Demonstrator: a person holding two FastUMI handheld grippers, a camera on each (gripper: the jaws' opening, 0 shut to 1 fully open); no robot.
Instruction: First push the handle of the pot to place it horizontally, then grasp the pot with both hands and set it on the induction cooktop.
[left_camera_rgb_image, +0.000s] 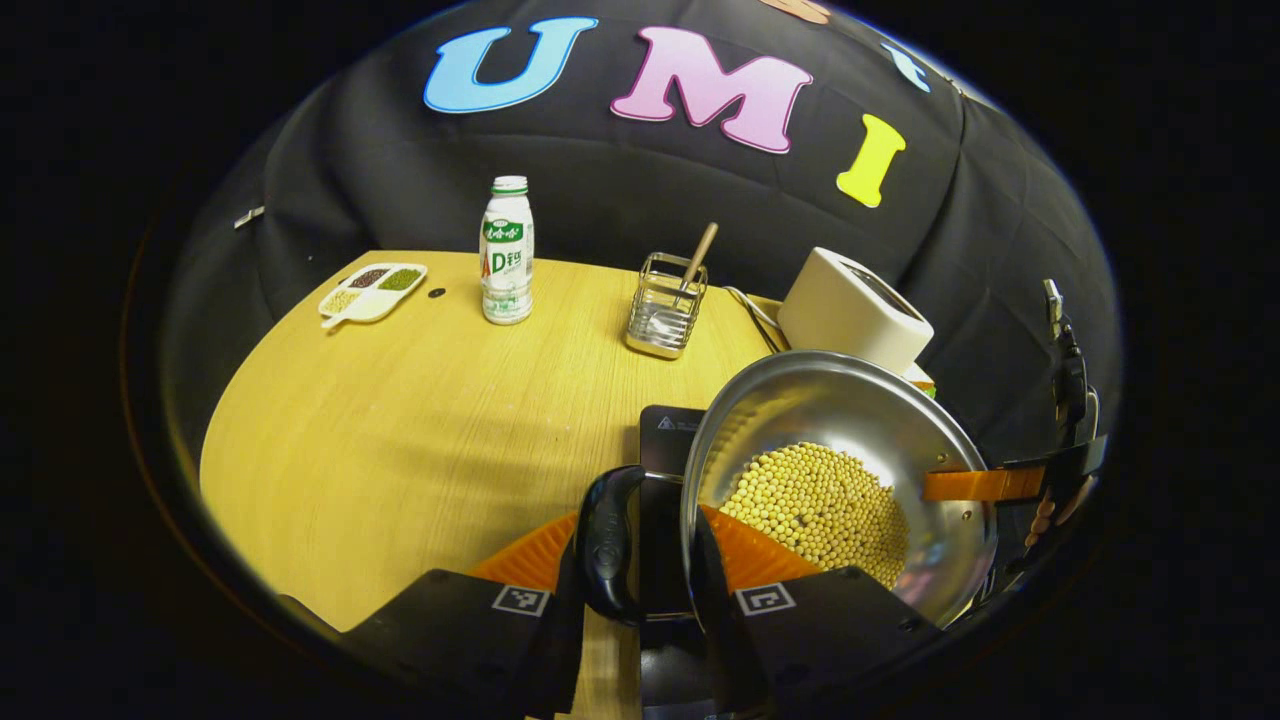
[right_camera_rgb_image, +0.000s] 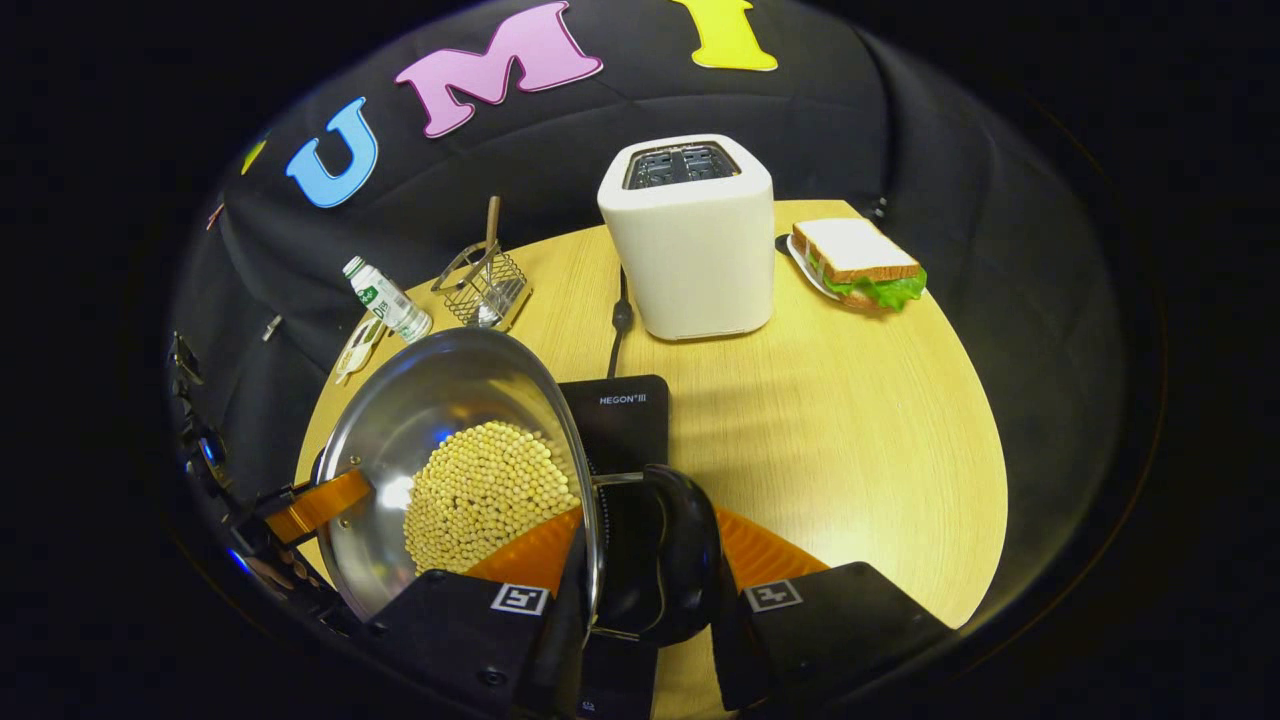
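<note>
The left gripper has its two fingers drawn in narrow around the pot's black side handle and rim, one finger on each side, pressing it. The right gripper is closed the same way on the opposite side handle, with the steel rim running between its fingers. In each view the other gripper shows at the far rim of the pot, one finger lying over the edge; the hand behind it is dark and hard to make out. The pot holds a heap of pale beans gathered toward one side, and its bowl looks tilted. It sits over the black cooktop on the wooden table; whether its base touches the cooktop is hidden by the bowl. Behind stand a white toaster, a sandwich, a wire basket with a wooden stick, a bottle and a small divided dish.
</note>
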